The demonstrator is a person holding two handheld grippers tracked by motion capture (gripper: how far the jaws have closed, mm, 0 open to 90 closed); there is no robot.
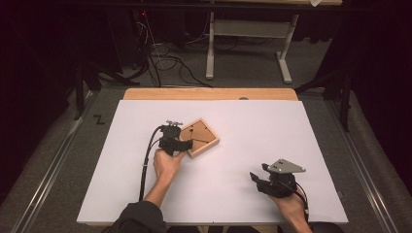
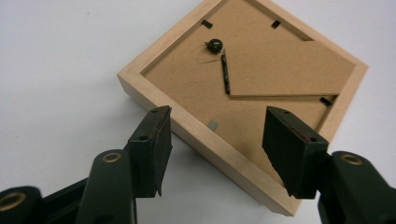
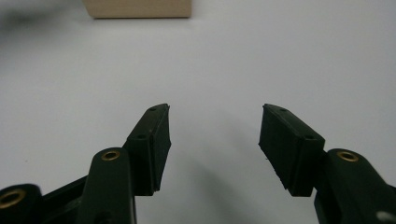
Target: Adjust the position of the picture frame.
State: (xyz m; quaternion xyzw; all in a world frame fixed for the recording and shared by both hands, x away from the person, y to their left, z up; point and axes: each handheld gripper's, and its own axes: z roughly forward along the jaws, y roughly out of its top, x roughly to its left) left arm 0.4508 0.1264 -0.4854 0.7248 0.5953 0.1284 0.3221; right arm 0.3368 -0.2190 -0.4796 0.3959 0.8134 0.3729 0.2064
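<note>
A light wooden picture frame (image 1: 200, 137) lies face down on the white table, its brown backing board (image 2: 261, 60) up, with a small black knob (image 2: 215, 45) and black clips on it. My left gripper (image 1: 186, 144) hovers over the frame's near edge (image 2: 219, 149), jaws wide apart, one on each side of that edge, pads not touching it. My right gripper (image 1: 256, 178) rests low at the front right, open with nothing between its fingers (image 3: 154, 140). The frame's edge (image 3: 137, 8) appears far off at the top of the right gripper view.
The white board (image 1: 243, 126) covers most of a wooden table (image 1: 209, 93). Behind it stand a desk's white legs (image 1: 210, 48) and cables on the grey floor (image 1: 165, 63). A person's forearms enter from the bottom.
</note>
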